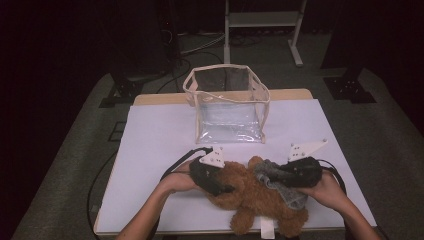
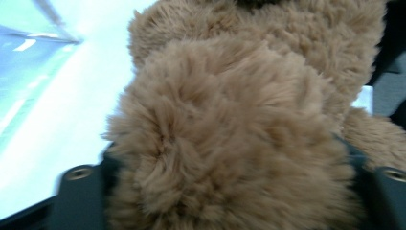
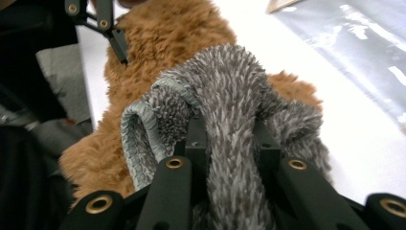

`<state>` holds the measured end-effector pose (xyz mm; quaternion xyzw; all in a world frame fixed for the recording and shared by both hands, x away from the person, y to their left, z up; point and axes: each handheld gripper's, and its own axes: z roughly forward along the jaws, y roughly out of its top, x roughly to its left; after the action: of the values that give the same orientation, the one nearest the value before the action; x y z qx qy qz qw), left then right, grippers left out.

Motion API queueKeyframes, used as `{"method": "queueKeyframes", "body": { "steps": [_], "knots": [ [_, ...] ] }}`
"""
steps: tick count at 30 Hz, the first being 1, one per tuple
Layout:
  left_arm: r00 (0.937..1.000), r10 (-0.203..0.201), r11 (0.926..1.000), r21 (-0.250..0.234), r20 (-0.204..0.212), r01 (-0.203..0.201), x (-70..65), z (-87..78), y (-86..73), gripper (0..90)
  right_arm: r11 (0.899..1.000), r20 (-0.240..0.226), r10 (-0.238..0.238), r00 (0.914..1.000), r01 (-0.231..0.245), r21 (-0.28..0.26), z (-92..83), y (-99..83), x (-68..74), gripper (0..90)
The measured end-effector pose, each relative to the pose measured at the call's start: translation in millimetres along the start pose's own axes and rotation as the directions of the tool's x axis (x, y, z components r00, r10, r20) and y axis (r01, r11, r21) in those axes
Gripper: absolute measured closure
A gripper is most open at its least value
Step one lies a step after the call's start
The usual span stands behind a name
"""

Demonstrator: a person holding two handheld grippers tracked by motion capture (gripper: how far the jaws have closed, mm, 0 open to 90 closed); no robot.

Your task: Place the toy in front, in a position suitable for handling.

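A brown teddy bear (image 1: 255,197) lies at the front of the white table (image 1: 155,135), with a grey fuzzy garment (image 1: 282,187) on its upper right side. My left gripper (image 1: 226,189) comes in from the left, and in the left gripper view brown fur (image 2: 230,120) bulges between its jaws, gripped by them. My right gripper (image 1: 274,176) comes in from the right and is shut on a fold of the grey garment (image 3: 225,96), lifted off the bear (image 3: 158,43). The left gripper (image 3: 103,24) also shows beyond the bear in the right gripper view.
A clear plastic bag (image 1: 227,105) with a cream trim stands open at the table's middle back, with bare white table between it and the bear. Both cables trail off the front. A white label hangs over the front edge below the bear.
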<state>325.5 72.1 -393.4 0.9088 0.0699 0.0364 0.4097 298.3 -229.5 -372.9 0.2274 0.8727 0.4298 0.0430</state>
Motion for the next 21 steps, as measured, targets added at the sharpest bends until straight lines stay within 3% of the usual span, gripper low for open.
{"method": "queueKeyframes", "body": {
  "steps": [2, 5, 8, 9, 10, 11, 12, 14, 17, 19, 21],
  "knots": [
    [0.9989, -0.005, 1.0, -0.006, -0.046, 0.004, 1.4, -4.6, 1.0, 33.0, 1.0, 0.008, 0.006, 0.9999, -0.006, -0.003, 1.5, 7.7, -6.9, 73.8],
    [0.9915, 0.004, 0.9999, -0.015, -0.13, -0.006, 8.1, -18.9, 0.8, 38.3, 1.0, 0.023, -0.012, 0.9997, 0.012, 0.008, 7.0, 22.7, -15.8, 73.9],
    [0.9871, -0.028, 0.9987, -0.047, -0.157, 0.021, 12.3, -31.6, -2.0, 46.6, 1.0, 0.014, -0.013, 0.9998, 0.012, 0.01, 14.3, 37.8, -25.1, 73.9],
    [0.9887, -0.033, 0.9985, -0.048, -0.146, 0.027, 12.2, -35.0, -3.9, 50.5, 1.0, 0.006, -0.013, 0.9999, 0.013, 0.012, 16.9, 41.9, -27.2, 73.9],
    [0.9897, -0.031, 0.9987, -0.043, -0.14, 0.025, 12.6, -36.2, -4.9, 46.7, 1.0, -0.015, -0.012, 0.9998, 0.012, 0.018, 20.3, 45.7, -28.1, 73.9],
    [0.9951, -0.042, 0.9969, -0.07, -0.089, 0.035, 13.5, -35.7, -6.8, 35.7, 0.998, -0.027, -0.031, 0.9992, 0.032, 0.046, 26.0, 48.2, -24.4, 73.9],
    [0.9951, -0.042, 0.9969, -0.07, -0.089, 0.035, 13.5, -35.7, -6.8, 32.7, 0.998, -0.027, -0.031, 0.9992, 0.032, 0.046, 26.0, 48.2, -24.4, 73.9],
    [0.9978, -0.043, 0.9953, -0.088, -0.05, 0.039, 15.2, -31.3, -7.5, 27.4, 0.997, -0.034, -0.044, 0.9984, 0.046, 0.065, 29.2, 46.5, -19.8, 73.9],
    [0.9965, -0.081, 0.9921, -0.098, -0.022, 0.079, 21.6, -24.8, -8.1, 10.2, 0.995, -0.057, -0.049, 0.9972, 0.053, 0.081, 29.3, 35.0, -15.7, 74.2],
    [0.9946, -0.104, 0.9887, -0.108, -0.001, 0.103, 24.6, -22.5, -8.6, 6.4, 0.995, -0.076, -0.047, 0.996, 0.054, 0.088, 29.1, 26.8, -12.7, 74.5],
    [0.9946, -0.101, 0.9892, -0.105, 0.022, 0.103, 25.2, -19.2, -8.7, 5.6, 0.995, -0.085, -0.045, 0.9953, 0.052, 0.084, 28.1, 22.7, -11.8, 74.6]
  ]
}}
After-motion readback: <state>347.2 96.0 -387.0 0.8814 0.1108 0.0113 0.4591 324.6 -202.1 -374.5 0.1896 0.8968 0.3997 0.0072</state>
